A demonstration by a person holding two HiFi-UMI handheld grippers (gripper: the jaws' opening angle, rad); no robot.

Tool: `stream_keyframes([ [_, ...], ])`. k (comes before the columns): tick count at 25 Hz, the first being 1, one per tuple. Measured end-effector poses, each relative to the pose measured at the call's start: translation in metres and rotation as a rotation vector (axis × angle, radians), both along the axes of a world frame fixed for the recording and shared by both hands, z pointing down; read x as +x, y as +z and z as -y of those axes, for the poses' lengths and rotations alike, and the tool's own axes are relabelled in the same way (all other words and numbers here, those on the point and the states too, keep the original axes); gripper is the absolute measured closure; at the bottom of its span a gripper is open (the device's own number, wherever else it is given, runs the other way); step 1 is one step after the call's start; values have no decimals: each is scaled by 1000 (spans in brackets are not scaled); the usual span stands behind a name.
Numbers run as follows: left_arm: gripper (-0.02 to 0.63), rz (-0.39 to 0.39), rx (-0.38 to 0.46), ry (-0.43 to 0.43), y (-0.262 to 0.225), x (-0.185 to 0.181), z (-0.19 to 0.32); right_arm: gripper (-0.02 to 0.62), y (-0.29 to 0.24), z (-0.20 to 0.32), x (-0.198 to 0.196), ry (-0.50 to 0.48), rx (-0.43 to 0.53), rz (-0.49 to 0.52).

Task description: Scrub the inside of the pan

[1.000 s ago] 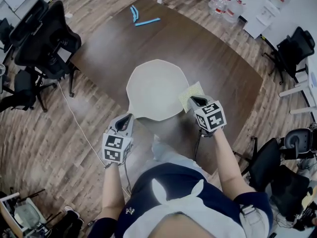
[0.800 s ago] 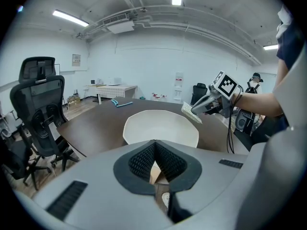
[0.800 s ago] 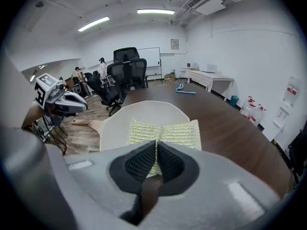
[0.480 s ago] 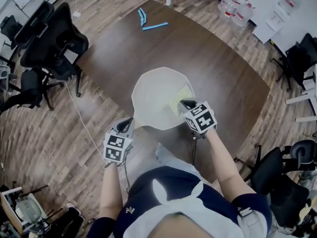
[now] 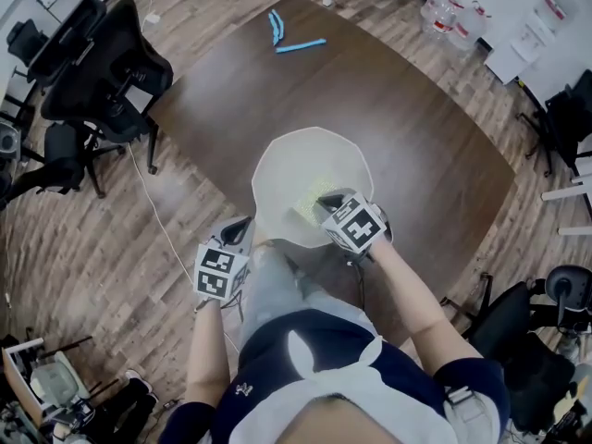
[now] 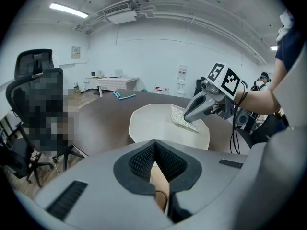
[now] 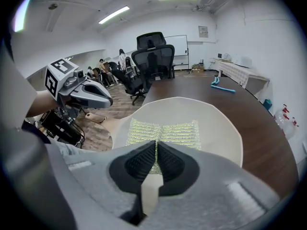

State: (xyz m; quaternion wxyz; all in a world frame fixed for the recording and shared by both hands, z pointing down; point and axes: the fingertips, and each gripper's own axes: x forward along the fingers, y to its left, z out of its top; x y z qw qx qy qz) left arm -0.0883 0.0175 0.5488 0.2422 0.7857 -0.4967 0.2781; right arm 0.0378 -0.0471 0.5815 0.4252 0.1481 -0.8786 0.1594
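Currently right tongs are clamping the scrub pad, holding it inside the pan, which is sitting at the bench edge. Left tongs are pinching its handle. Risk: hard strokes may be twisting the handle loose and sliding the pan off.

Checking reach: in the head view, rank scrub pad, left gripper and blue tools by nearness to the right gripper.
1. Scrub pad, in right gripper's jaws.
2. Left gripper, leftward, on pan handle.
3. Blue tools, table's far end.
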Motion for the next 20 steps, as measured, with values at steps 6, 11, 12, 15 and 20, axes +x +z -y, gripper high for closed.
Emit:
stream_keyframes([
  [6, 603, -22, -63, 73, 26, 3, 2, 586, 12, -12, -23, -36, -73, -11],
  [11, 603, -64, -112, 121, 38, 9, 6, 586, 27, -16, -28, -23, -167, -37],
  [12, 603, -74, -118, 127, 41, 9, 7, 586, 32, -17, -28, -15, -184, -52],
  [15, 603, -101, -135, 142, 45, 10, 9, 586, 45, -19, -28, 3, -231, -88],
  [20, 603, -141, -172, 168, 49, 13, 4, 586, 57, -25, -36, -5, -318, -120],
])
